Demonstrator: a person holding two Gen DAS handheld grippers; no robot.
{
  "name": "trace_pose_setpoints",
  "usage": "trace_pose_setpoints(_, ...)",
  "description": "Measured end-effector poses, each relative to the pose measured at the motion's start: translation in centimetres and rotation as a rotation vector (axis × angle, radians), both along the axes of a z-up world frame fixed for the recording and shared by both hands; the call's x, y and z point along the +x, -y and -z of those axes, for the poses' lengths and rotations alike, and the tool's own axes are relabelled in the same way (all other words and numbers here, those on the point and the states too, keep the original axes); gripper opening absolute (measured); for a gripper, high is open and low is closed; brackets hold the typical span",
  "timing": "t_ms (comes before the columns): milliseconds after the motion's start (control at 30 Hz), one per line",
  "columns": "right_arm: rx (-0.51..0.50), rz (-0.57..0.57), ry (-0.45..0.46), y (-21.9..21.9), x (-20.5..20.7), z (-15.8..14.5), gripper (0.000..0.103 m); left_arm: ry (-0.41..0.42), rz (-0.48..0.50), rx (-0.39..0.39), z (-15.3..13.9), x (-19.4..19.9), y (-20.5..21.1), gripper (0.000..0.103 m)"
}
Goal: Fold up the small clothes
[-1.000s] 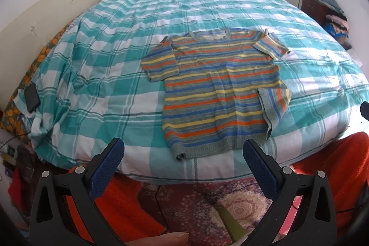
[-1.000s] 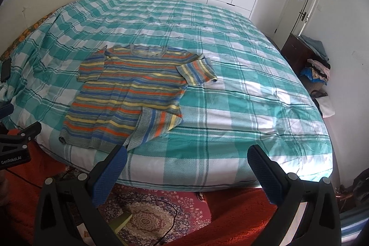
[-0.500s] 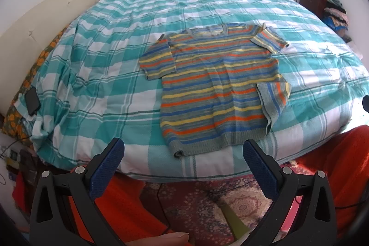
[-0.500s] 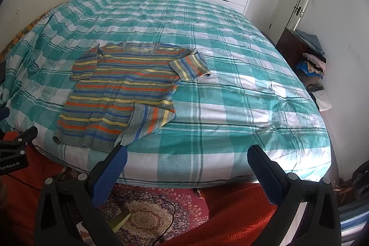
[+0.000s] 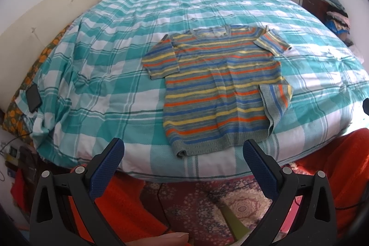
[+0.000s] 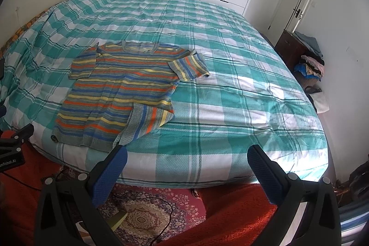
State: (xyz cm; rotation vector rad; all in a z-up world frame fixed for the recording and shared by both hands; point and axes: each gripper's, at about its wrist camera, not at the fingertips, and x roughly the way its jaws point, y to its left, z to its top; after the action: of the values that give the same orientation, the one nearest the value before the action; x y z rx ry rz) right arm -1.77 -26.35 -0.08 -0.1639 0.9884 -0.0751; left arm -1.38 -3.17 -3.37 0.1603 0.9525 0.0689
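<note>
A small knitted short-sleeved top (image 5: 221, 87) (image 6: 120, 93) with orange, yellow and blue stripes lies flat near the front edge of the bed, neck away from me. Its lower right corner (image 5: 275, 100) is turned over onto the body. In the left wrist view my left gripper (image 5: 183, 149) hangs open below the top's hem, off the bed's edge, holding nothing. My right gripper (image 6: 186, 157) is open too, over the bed's front edge to the right of the top; its left finger (image 6: 110, 173) sits just below the folded corner.
The bed wears a teal-and-white checked cover (image 6: 230, 84). A dark phone (image 5: 33, 97) lies at its left edge. A patterned rug (image 6: 143, 211) and orange fabric (image 5: 346, 165) lie on the floor below. A dark cabinet with piled clothes (image 6: 306, 57) stands at right.
Both grippers have drawn slightly nearer the bed and tilted, so the top sits a bit higher and leftward in the views. The top itself has not moved.
</note>
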Motion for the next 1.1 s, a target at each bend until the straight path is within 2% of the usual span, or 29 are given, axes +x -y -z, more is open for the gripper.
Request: trace_pose_setpoints(1100, -0.036, -0.014, -0.025, -0.7, 0.2, 0.4, 0.103, -0.041, -0.027, -0.023, 1.1, 0.5, -0.3, 0.103)
